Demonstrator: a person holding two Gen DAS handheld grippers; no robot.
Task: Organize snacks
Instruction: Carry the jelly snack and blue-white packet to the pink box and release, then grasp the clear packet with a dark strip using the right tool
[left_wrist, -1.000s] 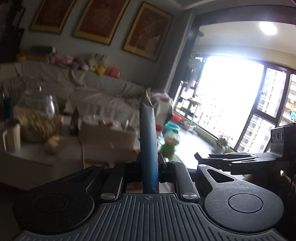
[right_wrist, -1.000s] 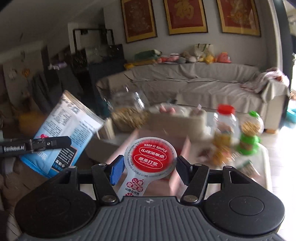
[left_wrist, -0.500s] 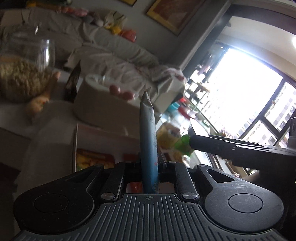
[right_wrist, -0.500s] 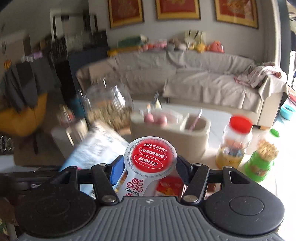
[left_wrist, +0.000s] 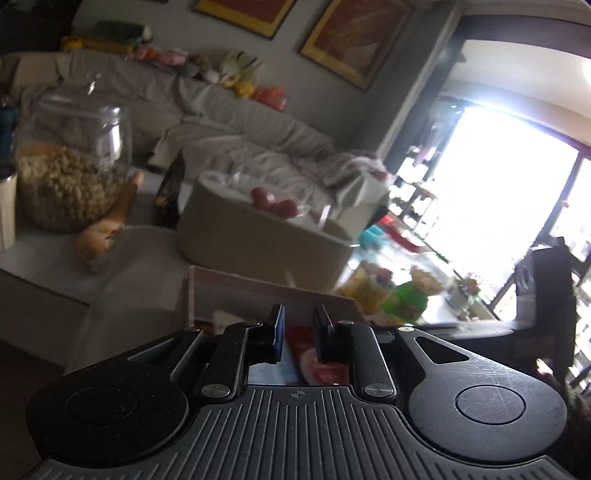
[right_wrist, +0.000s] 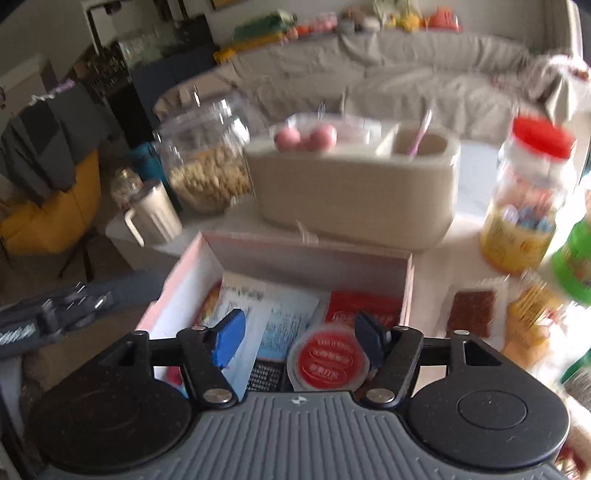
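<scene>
Right gripper (right_wrist: 299, 338): jaws opening, pads clear of the red-lidded snack cup (right_wrist: 327, 363), which lies between them inside the pink box (right_wrist: 310, 254), toward its near right. A blue-and-white snack pouch (right_wrist: 266, 321) lies flat in the box, left of the cup. Left gripper (left_wrist: 298, 334): jaws opening, a narrow gap, nothing clamped, poised over the box. A beige organizer (right_wrist: 351, 192) stands just beyond the far wall; a peanut jar (right_wrist: 207, 162) sits far left.

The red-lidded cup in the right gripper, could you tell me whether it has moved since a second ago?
Yes. The red-lidded cup has come down into the pink box beside the blue packet; the right gripper is opening around it.
</scene>
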